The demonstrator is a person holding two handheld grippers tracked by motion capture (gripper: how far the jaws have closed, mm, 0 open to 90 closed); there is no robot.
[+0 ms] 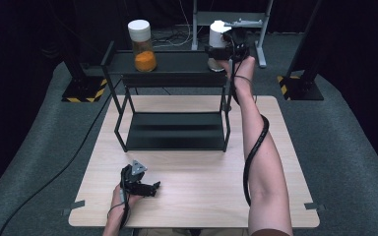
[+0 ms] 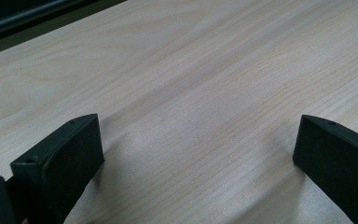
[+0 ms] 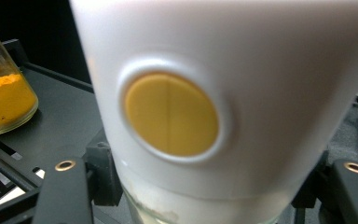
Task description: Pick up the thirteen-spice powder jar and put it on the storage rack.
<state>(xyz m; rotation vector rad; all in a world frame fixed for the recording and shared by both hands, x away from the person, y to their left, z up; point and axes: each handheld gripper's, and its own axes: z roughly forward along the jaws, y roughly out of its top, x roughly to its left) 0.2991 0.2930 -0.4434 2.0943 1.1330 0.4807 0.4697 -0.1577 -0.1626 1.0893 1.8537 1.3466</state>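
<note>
— So, where is the right gripper (image 1: pixel 225 51) at this moment?

— It is up at the top level of the black shelf (image 1: pixel 177 63), at the right end of it. In the high view the person's right forearm (image 1: pixel 261 157) reaches far forward across the wooden table (image 1: pixel 202 187), and the gripper is closed around a white jar (image 1: pixel 218 34). In the right gripper view the jar (image 3: pixel 223 70) is very near: a wide white cap with a round yellow disc (image 3: pixel 171 114) on it, and under the cap a clear glass body. The two black jaws press on the glass part from both sides.

— Does the jar stand on the shelf, or is it lifted?

— This I cannot tell. Its bottom is hidden behind the gripper and the hand.

— And the other jar?

— A glass jar with orange powder (image 1: pixel 142 46) stands on the left part of the same top level, well apart from the white one. It has a white lid, and it is upright. In the right gripper view it (image 3: pixel 4 98) appears at the left edge.

— What does the left gripper (image 1: pixel 147 187) do?

— It rests low over the table near the front edge, in the person's left hand. In the left gripper view its jaws stand wide apart, with bare wood (image 2: pixel 191 93) between them. It holds nothing.
</note>
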